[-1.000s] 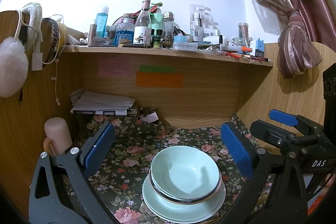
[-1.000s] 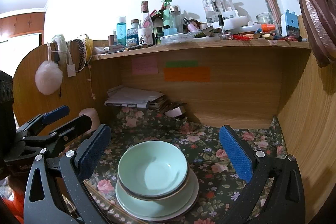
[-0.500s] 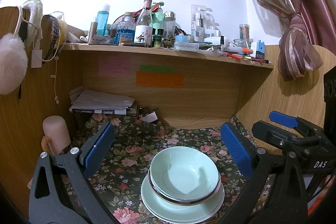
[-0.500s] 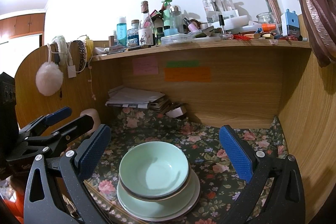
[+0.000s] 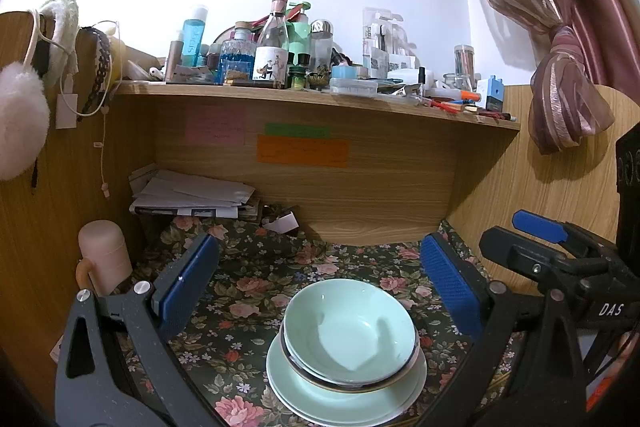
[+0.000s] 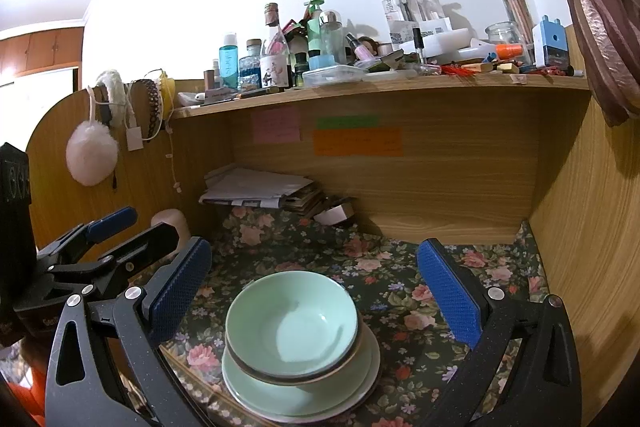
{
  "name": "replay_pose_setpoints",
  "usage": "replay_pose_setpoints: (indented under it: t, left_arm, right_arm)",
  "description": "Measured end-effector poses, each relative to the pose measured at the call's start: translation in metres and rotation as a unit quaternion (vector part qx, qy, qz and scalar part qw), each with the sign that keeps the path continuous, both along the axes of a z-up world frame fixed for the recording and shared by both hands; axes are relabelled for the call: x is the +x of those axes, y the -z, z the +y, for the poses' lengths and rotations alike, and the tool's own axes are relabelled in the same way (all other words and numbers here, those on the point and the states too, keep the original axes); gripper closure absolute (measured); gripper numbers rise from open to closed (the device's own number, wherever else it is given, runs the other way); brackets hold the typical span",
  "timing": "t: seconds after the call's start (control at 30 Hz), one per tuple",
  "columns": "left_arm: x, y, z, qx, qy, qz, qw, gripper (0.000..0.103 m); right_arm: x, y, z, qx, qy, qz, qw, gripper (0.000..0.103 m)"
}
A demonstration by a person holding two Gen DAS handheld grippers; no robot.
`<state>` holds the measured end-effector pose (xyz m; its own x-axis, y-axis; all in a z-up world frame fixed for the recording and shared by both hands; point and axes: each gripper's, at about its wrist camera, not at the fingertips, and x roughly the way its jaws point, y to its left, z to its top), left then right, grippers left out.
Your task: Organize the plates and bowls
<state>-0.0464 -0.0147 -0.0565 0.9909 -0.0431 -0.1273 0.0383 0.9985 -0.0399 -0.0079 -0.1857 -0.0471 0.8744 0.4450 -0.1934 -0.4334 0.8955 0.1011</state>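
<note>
stack: two pale green bowls (image 5: 349, 331) nested on green plates (image 5: 344, 401), set on the flowered cloth (image 5: 248, 291) at the front of the desk nook
left gripper (image 5: 320, 291): jaws spread wide, nothing held; stack is seen low and right of centre, about 5 o'clock from the gap
right gripper (image 6: 316, 291): jaws spread wide, nothing held; stack (image 6: 292, 323) is seen low and slightly left, about 7 o'clock
between: stack lies between the two tools, no pad touching a rim
nearer: cannot be told; both are set about equally close
axis: none, round ware; rims can be taken from any side
task state: judged as stacked already; any next grasp calls for a drop forward and down onto the rim
</note>
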Motion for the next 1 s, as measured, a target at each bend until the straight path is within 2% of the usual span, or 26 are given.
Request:
replay_pose_setpoints:
  t: [1.0]
  left_arm:
    - [0.011,0.001,-0.011,0.001,-0.001,0.008,1.0,0.001]
  right_arm:
    - [0.006,0.004,-0.003,0.004,0.031,0.011,0.999,0.0]
